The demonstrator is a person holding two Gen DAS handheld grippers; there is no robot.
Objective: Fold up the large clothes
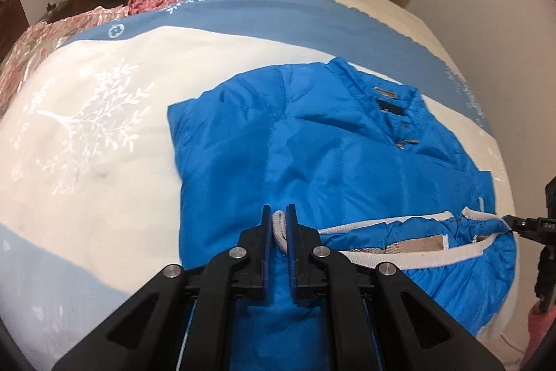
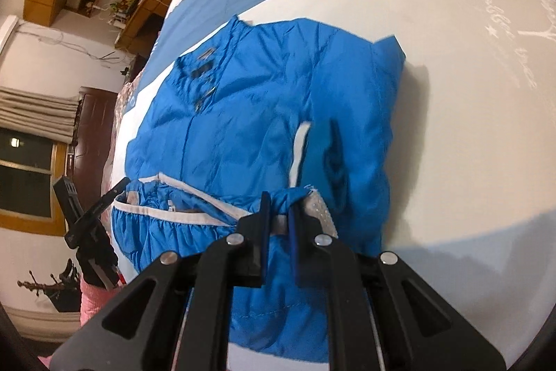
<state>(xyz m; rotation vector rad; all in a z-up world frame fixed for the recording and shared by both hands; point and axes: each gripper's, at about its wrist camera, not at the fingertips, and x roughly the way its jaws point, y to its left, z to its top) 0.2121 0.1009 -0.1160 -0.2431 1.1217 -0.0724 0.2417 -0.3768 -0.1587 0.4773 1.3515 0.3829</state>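
Bed (image 1: 104, 65) under white-blue cover; blue jacket (image 1: 330, 145) spread flat. Left tongs (image 1: 278, 225) and right tongs (image 2: 278, 218) both pinching white-trimmed hem. Fabric looks soft, puffy, slippery; hem corners likely best hold.

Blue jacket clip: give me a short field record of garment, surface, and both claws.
garment: blue jacket, lying on the bed, hem edge with white trim lifted
surface: white and blue bedspread
left claw: shut on the jacket's hem band
right claw: shut on the hem further along
collar end: far from both claws, flat on the bed
background: pink floral bedding
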